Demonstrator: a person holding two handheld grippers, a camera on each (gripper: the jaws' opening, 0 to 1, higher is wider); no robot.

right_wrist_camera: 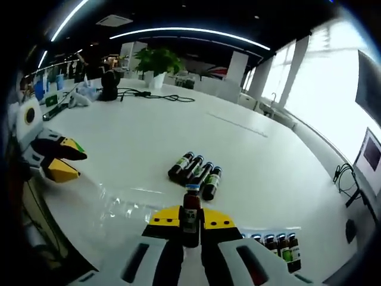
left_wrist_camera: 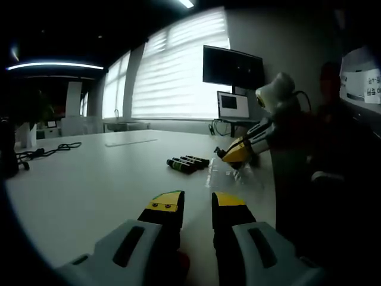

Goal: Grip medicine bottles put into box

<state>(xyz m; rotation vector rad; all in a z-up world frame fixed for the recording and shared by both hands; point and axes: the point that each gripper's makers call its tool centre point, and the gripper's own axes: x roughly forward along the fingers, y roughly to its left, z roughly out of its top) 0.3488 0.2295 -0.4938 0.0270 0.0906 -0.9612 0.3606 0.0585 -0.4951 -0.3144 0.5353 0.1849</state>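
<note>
Gripping: the right gripper (right_wrist_camera: pixel 191 221) has its yellow-tipped fingers (right_wrist_camera: pixel 163 217) closed on a small dark medicine bottle (right_wrist_camera: pixel 190 213), held upright between them, its cap above the tips.
Left gripper (left_wrist_camera: pixel 196 204): fingers (left_wrist_camera: pixel 165 202) parted by a narrow gap, nothing between them, hovering over the bare white worktop (left_wrist_camera: pixel 89 173).
Left gripper in the right gripper view (right_wrist_camera: pixel 56 159): at the left edge, its two tips spread apart and holding nothing.
Right gripper in the left gripper view (left_wrist_camera: pixel 237 154): at the right, over the clear packaging; what its tips hold cannot be made out there.
Loose bottles: four dark bottles (right_wrist_camera: pixel 195 169) lie on their sides in a row, touching one another, just beyond the held bottle; they show too in the left gripper view (left_wrist_camera: pixel 187 163).
Box: a clear plastic tray (right_wrist_camera: pixel 122 205) lies on the worktop near the right gripper, left of the held bottle.
Packed bottles: several more (right_wrist_camera: pixel 278 245) stand in a row at the lower right.
Far end: cables (right_wrist_camera: pixel 156 95), a potted plant (right_wrist_camera: pixel 156 61).
</note>
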